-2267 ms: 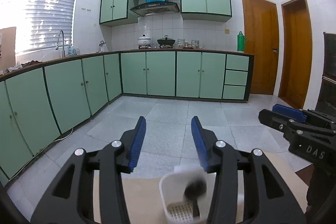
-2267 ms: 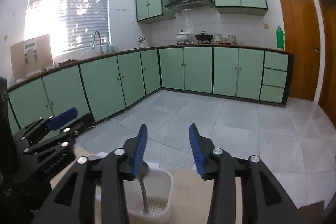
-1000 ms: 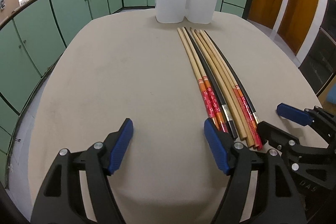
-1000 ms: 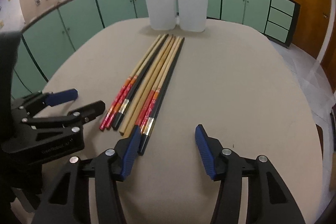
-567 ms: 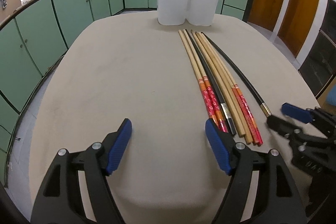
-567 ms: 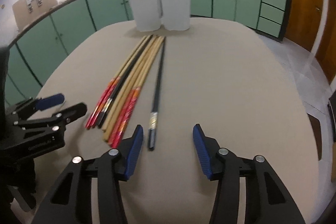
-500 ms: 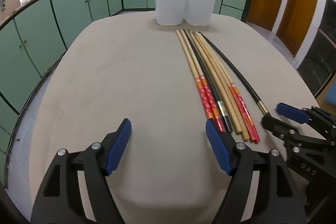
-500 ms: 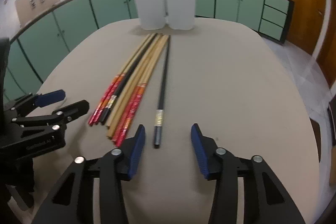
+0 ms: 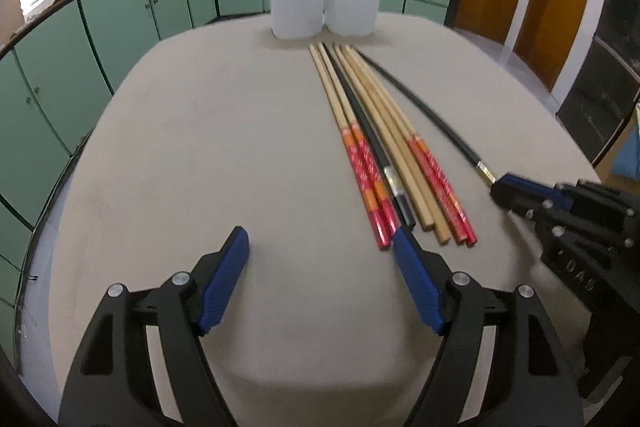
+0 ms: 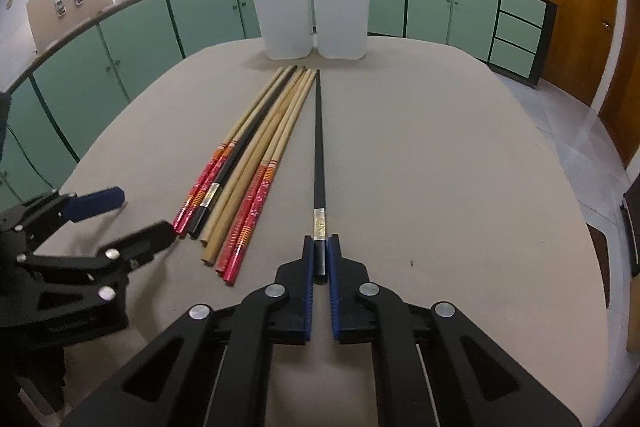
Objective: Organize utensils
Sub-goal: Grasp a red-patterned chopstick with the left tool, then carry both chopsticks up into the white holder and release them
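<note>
1. Right hand-held gripper (image 10: pixel 320 251) is what I'm watching: its blue pads are clenched on the butt end of the black chopstick (image 10: pixel 319 143), which lies on the bench (image 10: pixel 440 155) apart from the others, tip toward the white utensil holder (image 10: pixel 312 19).
2. Risk one, as I judge it: I'm pinching only the very end, so when I lift, the long shaft may droop or swivel between the pads and slide out.
3. Risk two: swinging that tip up could sweep it into the bundle of chopsticks (image 10: pixel 248 163) just to its left and scatter them.
4. Left hand-held gripper (image 9: pixel 320 251) hangs released over bare bench, its right finger nearly touching the ends of the red-handled pair; a careless nudge would roll them.
5. Risk three: the holder is well away at the far end and has two compartments; a wobbling tip could strike the rim and tip or shove it instead of dropping in.
6. A spoon seems to stand in the right compartment; I can't tell how much room remains.
</note>
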Demonstrator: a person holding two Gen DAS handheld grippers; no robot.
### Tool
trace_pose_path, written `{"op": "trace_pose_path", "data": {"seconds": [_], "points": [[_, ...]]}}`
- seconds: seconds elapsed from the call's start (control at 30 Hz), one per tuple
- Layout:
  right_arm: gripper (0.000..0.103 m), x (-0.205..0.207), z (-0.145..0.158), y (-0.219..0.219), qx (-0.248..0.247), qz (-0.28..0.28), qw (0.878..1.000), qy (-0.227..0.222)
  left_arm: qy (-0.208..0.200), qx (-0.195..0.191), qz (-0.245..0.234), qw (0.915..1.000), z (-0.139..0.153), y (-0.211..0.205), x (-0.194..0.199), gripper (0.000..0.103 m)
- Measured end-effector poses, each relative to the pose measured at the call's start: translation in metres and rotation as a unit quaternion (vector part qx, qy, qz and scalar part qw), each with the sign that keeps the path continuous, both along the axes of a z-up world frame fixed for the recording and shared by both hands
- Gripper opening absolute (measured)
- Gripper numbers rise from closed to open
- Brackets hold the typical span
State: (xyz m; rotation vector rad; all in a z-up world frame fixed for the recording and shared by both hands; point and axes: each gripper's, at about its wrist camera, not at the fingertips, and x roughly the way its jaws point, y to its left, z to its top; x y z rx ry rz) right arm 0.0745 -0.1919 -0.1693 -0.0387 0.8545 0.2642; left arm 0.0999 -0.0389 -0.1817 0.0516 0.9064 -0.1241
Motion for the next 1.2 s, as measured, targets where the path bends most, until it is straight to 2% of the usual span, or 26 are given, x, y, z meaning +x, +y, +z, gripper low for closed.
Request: {"op": "trace_pose_path", "data": {"seconds": [0.1,0.23,0.4,0.5,0.6,0.67,0.7,0.77,1.0,1.2], "points": [[0.007,-0.001,0.000,0.001,-0.002,0.000,1.000,0.000,-0.002,0.010,0.020,0.9997,0.000,0.008,0.002,0.074],[0.007,-0.001,-0.001,-0.001,0.003,0.001,1.000,0.003,0.000,0.006,0.043,0.9991,0.001,0.022,0.006,0.074],[0.009,0.000,-0.001,-0.001,0.002,0.002,1.000,0.007,-0.001,0.006,0.041,0.9991,0.002,0.020,0.011,0.073],[0.009,0.000,-0.002,0.000,0.000,0.003,1.000,0.007,-0.005,0.003,0.037,0.9993,0.002,0.017,0.015,0.061],[0.009,0.000,-0.002,-0.001,0.003,0.003,1.000,0.007,-0.008,0.001,0.026,0.9996,0.002,0.012,0.017,0.044],[0.008,0.000,-0.002,-0.001,0.003,0.002,1.000,0.006,-0.011,0.000,0.018,0.9998,0.002,0.008,0.016,0.024],[0.007,0.000,-0.002,-0.001,0.003,0.002,1.000,0.006,-0.012,0.001,0.015,0.9998,0.002,0.006,0.016,0.020],[0.007,-0.001,-0.002,0.000,0.000,0.002,1.000,0.004,-0.012,0.002,0.009,0.9999,0.002,0.002,0.016,0.005],[0.006,-0.003,0.004,-0.007,0.024,0.000,1.000,-0.006,-0.015,-0.012,0.007,0.9998,0.006,0.006,0.014,0.005],[0.006,-0.002,0.031,-0.014,0.030,0.003,0.999,-0.040,-0.051,-0.006,0.008,0.9987,0.038,0.012,0.007,0.005]]}}
